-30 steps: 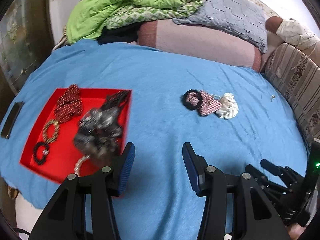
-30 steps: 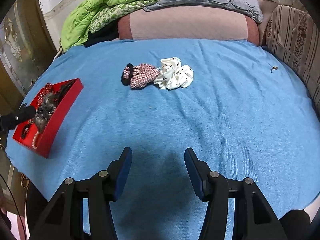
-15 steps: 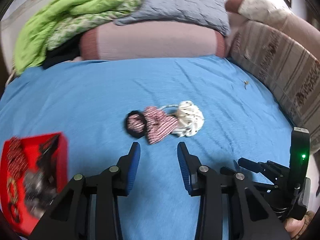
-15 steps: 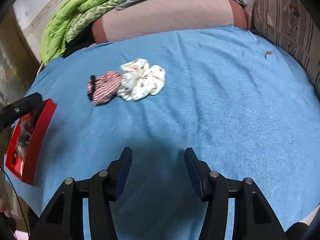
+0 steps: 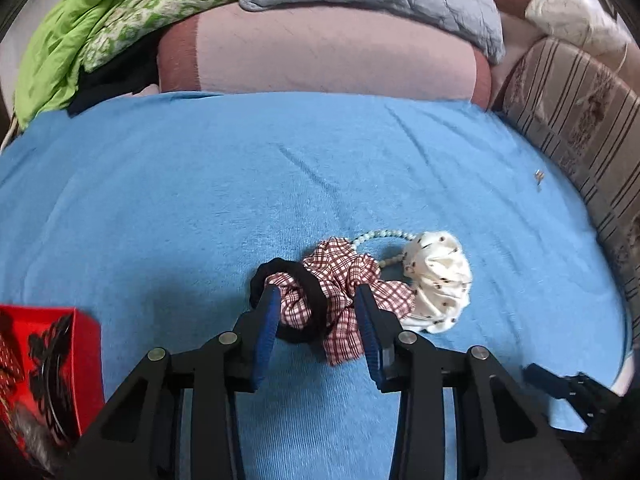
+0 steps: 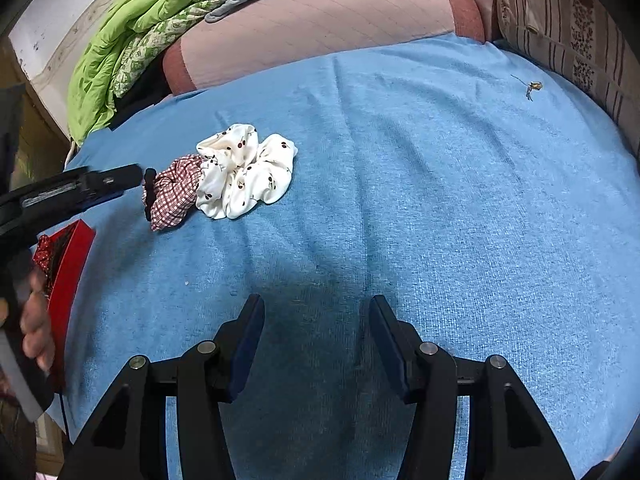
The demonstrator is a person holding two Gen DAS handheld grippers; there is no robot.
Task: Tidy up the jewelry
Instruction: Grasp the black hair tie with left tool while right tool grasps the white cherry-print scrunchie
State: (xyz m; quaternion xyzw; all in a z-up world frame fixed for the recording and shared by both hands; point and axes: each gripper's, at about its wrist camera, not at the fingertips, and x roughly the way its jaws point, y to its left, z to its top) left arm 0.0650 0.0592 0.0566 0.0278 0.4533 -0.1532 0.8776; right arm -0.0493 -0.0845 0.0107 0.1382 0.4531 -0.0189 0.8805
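A red-checked scrunchie [image 5: 344, 276] with a black hair tie [image 5: 308, 284] looped over it lies on the blue bedspread, next to a white dotted scrunchie [image 5: 440, 284] and a pale bead bracelet [image 5: 380, 236]. My left gripper [image 5: 318, 304] is open, its fingers on either side of the black tie and checked scrunchie. The red tray [image 5: 86, 364] with jewelry sits at the lower left. In the right wrist view the pile [image 6: 240, 176] lies far left, with the left gripper [image 6: 132, 180] at it. My right gripper [image 6: 316, 320] is open and empty over bare bedspread.
Pillows [image 5: 332, 52] and a green blanket [image 5: 92, 20] are piled at the bed's far side. A striped cushion [image 5: 580, 120] lines the right edge. A small earring-like item [image 6: 532, 88] lies on the bedspread at the far right.
My left gripper has moved from over the red tray rightward and forward to the scrunchie pile, its fingers now straddling the black tie. The right gripper has shifted a little, staying open.
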